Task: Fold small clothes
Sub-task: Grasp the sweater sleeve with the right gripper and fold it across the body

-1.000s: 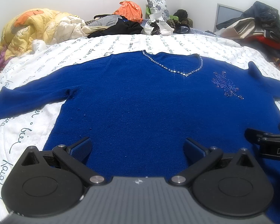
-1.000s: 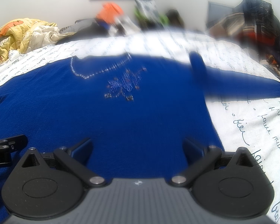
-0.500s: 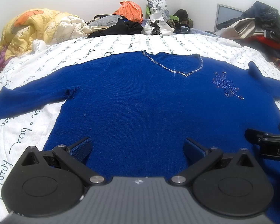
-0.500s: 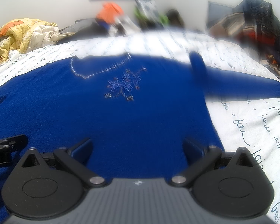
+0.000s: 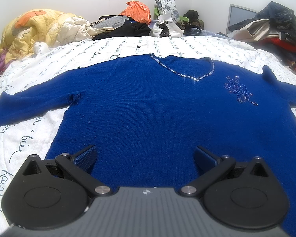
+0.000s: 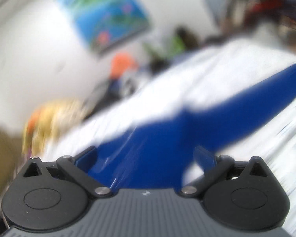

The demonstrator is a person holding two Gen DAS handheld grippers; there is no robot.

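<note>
A royal-blue sweater with a rhinestone neckline and a beaded motif lies flat, front up, sleeves spread, on the bed. My left gripper is open and empty, low over the sweater's hem. My right gripper is open and empty; its view is tilted and heavily blurred, with the sweater and its right sleeve ahead. The right gripper does not show in the left wrist view.
The bed has a white sheet with script print. A yellow quilt is heaped at the back left, mixed clothes and an orange bag at the back centre, and dark clothes at the back right.
The right gripper has swung and tilted sharply, blurring its view, and has left the left wrist view's right edge. The left gripper and sweater have not moved.
</note>
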